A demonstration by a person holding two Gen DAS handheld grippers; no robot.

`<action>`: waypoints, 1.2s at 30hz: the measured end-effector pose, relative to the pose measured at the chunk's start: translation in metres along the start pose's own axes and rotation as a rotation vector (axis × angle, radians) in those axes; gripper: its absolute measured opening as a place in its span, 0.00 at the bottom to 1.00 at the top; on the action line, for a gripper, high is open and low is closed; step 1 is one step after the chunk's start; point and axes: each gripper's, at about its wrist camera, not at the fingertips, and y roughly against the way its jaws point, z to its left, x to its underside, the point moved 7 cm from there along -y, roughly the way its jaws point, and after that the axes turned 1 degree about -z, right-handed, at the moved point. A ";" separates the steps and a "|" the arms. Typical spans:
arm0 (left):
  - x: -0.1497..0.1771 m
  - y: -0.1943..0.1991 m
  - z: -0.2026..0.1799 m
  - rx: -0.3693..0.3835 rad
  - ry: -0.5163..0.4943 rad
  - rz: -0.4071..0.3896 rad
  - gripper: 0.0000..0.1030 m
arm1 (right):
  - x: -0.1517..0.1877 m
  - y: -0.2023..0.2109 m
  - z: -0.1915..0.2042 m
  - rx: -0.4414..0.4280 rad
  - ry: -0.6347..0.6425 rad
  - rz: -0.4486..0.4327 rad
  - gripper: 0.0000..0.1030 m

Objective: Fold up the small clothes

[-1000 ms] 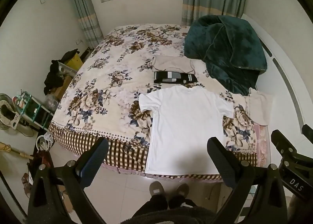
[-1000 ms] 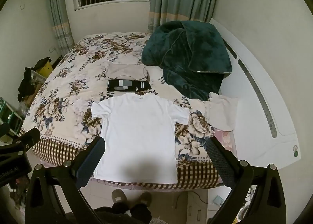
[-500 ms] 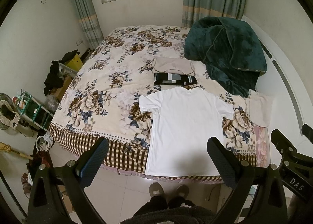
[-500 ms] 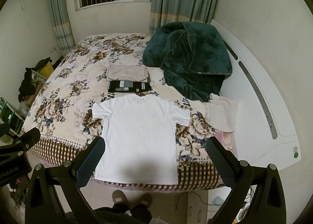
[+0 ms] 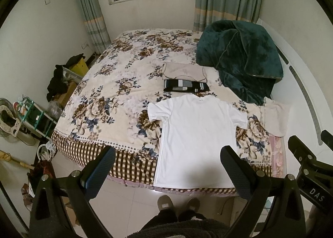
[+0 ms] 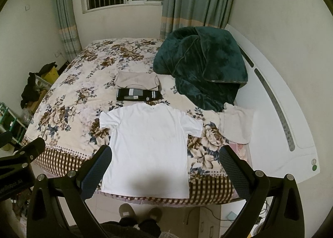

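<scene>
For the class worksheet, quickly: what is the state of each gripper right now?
Left gripper: open, holding nothing, above the white T-shirt.
Right gripper: open, holding nothing.

Both views slightly lower, bed (image 5: 116, 100) receding.

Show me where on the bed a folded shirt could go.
The bedspread lies bare left of the white shirt and folded pile. Right of them it is crowded: the green blanket and a beige cloth.
</scene>
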 end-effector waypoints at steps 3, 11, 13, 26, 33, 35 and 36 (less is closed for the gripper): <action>-0.002 0.001 0.001 -0.001 0.000 -0.001 1.00 | -0.002 0.003 -0.001 -0.002 0.000 -0.003 1.00; -0.003 0.002 0.003 0.001 0.002 -0.006 1.00 | -0.005 0.011 -0.005 -0.007 0.000 -0.013 1.00; -0.004 0.002 0.003 0.000 0.002 -0.008 1.00 | -0.007 0.012 -0.005 -0.008 -0.001 -0.015 1.00; -0.006 0.004 0.005 -0.001 0.003 -0.015 1.00 | -0.003 0.013 -0.002 -0.006 -0.002 -0.018 1.00; -0.010 0.005 0.006 0.002 0.002 -0.015 1.00 | -0.002 0.014 -0.002 -0.005 -0.001 -0.018 1.00; -0.007 0.006 0.006 0.004 0.004 -0.017 1.00 | -0.003 0.015 -0.001 -0.004 -0.001 -0.019 1.00; -0.008 0.006 0.005 0.003 0.003 -0.017 1.00 | -0.005 0.015 -0.002 -0.004 0.000 -0.018 1.00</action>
